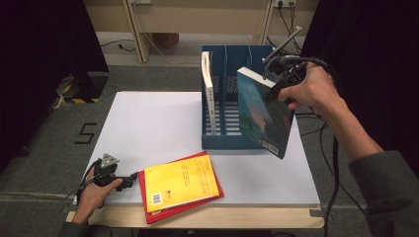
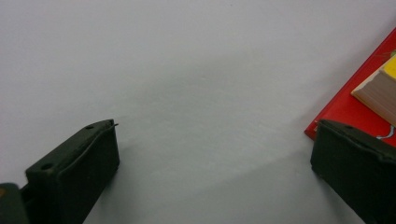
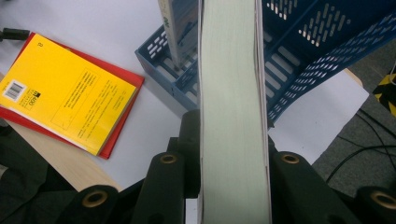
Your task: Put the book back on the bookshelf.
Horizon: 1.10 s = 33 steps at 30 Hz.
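Observation:
My right gripper (image 1: 282, 79) is shut on a teal-covered book (image 1: 262, 111) and holds it upright and tilted in the air, at the right front corner of a blue file rack (image 1: 232, 140). In the right gripper view the book's pale page edge (image 3: 231, 93) runs up between the black jaws of the right gripper (image 3: 231, 154). A white book (image 1: 208, 94) stands in the rack's left slot. My left gripper (image 1: 132, 180) rests open at the table's front left, beside a yellow book (image 1: 180, 183) lying on a red book (image 1: 147, 210). Bare table shows between the jaws of the left gripper (image 2: 212, 140).
The white table (image 1: 148, 123) has free room on its left half and behind the flat books. The red book's corner (image 2: 355, 102) lies close to one left jaw. Cables trail on the floor to the right of the table, and dark curtains hang at both sides.

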Available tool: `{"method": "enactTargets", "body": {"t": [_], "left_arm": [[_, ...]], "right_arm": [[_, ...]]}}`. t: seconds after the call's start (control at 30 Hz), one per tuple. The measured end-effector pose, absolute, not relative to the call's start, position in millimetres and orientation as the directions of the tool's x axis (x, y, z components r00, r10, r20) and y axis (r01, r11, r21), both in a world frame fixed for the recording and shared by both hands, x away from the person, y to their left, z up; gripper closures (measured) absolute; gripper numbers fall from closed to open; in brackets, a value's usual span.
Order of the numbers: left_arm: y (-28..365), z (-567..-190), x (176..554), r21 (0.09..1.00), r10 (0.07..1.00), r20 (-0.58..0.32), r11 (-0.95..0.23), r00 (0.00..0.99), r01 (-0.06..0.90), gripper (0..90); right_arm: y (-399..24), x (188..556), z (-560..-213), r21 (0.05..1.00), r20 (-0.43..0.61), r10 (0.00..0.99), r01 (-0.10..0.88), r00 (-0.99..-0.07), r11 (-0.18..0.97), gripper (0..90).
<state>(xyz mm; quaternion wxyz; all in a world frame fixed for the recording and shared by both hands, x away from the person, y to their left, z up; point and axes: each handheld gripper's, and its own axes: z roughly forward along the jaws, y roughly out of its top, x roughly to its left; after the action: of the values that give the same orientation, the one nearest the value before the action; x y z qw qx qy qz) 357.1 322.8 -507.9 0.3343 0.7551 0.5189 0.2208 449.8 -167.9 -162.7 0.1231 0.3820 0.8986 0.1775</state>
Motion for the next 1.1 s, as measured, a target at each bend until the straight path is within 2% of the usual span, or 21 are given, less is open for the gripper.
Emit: {"method": "enactTargets", "body": {"t": [1.1], "left_arm": [[322.0,-507.7,356.4,0.732,0.934,-0.011,-0.235,0.356,0.639,0.2]], "right_arm": [[-140.1,537.4,-165.0,0.438,-0.097,0.804,0.700,-0.586,0.563,74.3]]}}
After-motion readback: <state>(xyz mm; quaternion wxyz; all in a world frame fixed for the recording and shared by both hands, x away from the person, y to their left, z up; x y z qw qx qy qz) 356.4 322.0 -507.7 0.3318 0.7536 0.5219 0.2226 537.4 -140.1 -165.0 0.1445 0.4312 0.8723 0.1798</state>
